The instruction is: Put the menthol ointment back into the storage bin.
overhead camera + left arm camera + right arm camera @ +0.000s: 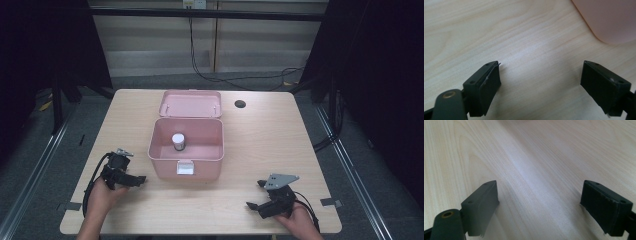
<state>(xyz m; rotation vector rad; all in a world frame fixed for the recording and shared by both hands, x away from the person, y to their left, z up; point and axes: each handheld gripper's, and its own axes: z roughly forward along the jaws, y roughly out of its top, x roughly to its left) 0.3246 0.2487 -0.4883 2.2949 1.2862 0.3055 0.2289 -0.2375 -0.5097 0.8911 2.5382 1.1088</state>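
While both hand-held grippers gape empty, jar label unreadable inside pink box

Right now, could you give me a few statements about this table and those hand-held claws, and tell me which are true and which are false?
1. The pink box has its lid open. True.
2. A small jar stands inside the box. True.
3. The left gripper is clamped on the jar. False: its jaws are spread over bare table, beside the box.
4. The right gripper is shut. False: it is open and holds nothing.
5. A dark round hole sits beyond the box, to its right. True.
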